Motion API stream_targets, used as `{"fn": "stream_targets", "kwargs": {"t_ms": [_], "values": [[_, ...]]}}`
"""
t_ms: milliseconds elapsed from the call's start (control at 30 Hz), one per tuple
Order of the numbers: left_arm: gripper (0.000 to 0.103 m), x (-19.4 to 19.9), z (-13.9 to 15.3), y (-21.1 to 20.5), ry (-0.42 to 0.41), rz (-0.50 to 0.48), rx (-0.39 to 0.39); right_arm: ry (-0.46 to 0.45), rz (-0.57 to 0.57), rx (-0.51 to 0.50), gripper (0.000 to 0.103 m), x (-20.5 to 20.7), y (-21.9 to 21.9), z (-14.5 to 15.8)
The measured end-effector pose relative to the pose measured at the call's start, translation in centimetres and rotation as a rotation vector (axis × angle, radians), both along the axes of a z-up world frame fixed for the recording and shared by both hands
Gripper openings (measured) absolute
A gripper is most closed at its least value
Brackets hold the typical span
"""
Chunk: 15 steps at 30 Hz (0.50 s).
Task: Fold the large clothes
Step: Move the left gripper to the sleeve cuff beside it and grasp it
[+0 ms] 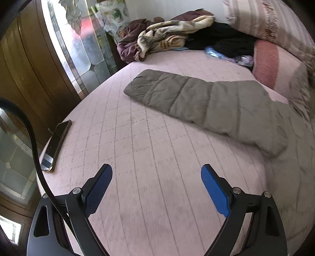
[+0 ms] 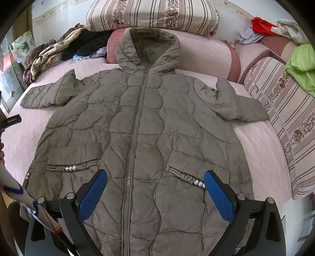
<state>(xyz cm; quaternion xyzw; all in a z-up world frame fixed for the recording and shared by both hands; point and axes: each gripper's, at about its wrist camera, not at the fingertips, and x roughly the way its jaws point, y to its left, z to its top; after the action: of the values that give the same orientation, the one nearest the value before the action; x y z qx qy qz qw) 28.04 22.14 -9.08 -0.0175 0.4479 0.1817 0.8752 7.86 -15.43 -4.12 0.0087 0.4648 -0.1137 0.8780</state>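
1. An olive quilted hooded jacket (image 2: 141, 126) lay spread flat, front up and zipped, on a bed with a pale pink quilted cover (image 2: 261, 149). It filled the centre of the right wrist view, with its hood at the upper centre and a sleeve stretched out to each side.
2. The right tongs (image 2: 155, 179) appeared at the bottom centre of that view, wide apart and gripping nothing, above the jacket's lower front between its two beaded pockets.
3. In the left wrist view, one jacket sleeve (image 1: 196, 98) crossed the middle right of the frame.
4. The left tongs (image 1: 156, 175) appeared at the bottom centre of that view, also spread apart and empty, over bare bed cover and well apart from the sleeve.
5. A dark phone (image 1: 57, 141) lay at the bed's edge, at the left of the frame.
6. A heap of crumpled clothes (image 1: 167, 33) sat at the upper centre.
7. Striped floral cushions (image 2: 153, 15) lined the top and right of the right wrist view.
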Motion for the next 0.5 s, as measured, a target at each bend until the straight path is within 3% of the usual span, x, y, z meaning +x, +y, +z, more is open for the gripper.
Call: {"fn": "stream_targets", "kwargs": {"t_ms": [267, 333, 400, 500], "values": [[0.089, 5.7, -3.1, 5.0, 0.035, 0.079, -0.144, 0.041, -0.048, -0.012, 0.100, 0.7, -1.1, -1.5], [0.082, 6.9, -3.8, 6.2, 0.039, 0.094, -0.199, 0.050, -0.061, -0.014, 0.100, 1.0, -1.5, -1.8], [0.081, 8.2, -4.7, 7.7, 0.044, 0.118, -0.278, 0.059, -0.070, -0.017, 0.100, 1.2, -1.7, -2.1], [0.081, 9.5, -5.0, 8.9, 0.007, 0.147, -0.313, 0.078, -0.080, -0.024, 0.100, 1.6, -2.0, -2.8]]}}
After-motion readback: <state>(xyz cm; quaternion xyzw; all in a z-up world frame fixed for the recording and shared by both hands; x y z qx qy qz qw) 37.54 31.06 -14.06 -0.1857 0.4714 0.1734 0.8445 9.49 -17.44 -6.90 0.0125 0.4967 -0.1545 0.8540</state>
